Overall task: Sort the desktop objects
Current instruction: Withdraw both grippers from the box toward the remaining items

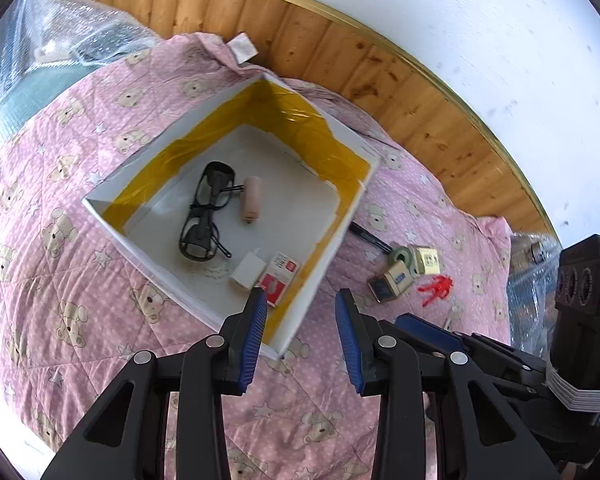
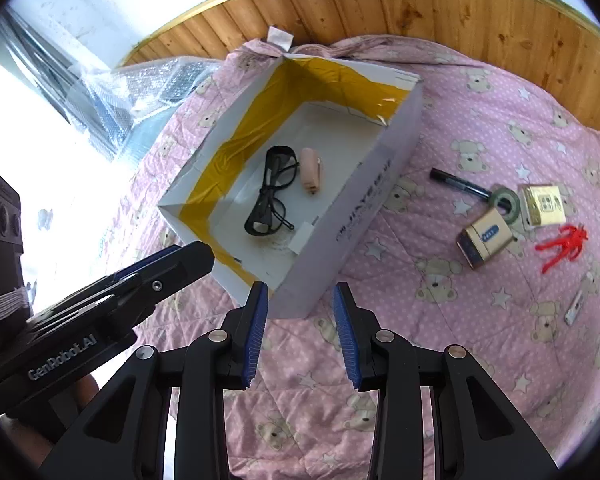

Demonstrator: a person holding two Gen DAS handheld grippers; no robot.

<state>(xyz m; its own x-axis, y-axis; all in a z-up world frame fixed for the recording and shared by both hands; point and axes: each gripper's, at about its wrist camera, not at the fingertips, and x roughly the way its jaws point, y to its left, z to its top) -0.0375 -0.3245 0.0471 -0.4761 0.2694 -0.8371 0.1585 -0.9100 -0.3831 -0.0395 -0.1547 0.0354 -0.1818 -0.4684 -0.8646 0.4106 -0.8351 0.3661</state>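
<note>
Sorting is partway done. The white box point(image 1: 342, 236) sits on the pink bear-print quilt point(image 1: 80, 260), toward its far edge by the wooden panel point(image 1: 340, 56). Already in the box: black glasses point(image 1: 206, 212), a pink cylinder point(image 1: 251, 199) just beside them, and in the near corner a small white box point(image 1: 247, 272) touching a red-and-white packet point(image 1: 280, 278).

Still loose on the quilt, on the box's right side: a black marker point(image 2: 458, 182) nearest the box wall, a green tape roll point(image 2: 506, 202) at the marker's tip, two gold-coloured packs point(image 2: 486, 242) and point(image 2: 544, 204) flanking the roll, a red plastic figure point(image 2: 562, 246) further toward the right edge, and a small flat white item point(image 2: 576, 308) nearer the camera, too small to identify.

The left gripper point(image 1: 302, 338) is spread and empty, hovering over the box's near corner. The right gripper point(image 2: 300, 332) is spread and empty too, above bare quilt just in front of the box's near corner, well apart from the loose cluster.

Judged step: between placements, no item in hand. Next move probably calls for the right gripper to swing right to the loose group; the marker looks like the closest pick. It lies flat on soft cloth, so the fingers would need to straddle it across its width and press into the quilt a little.
</note>
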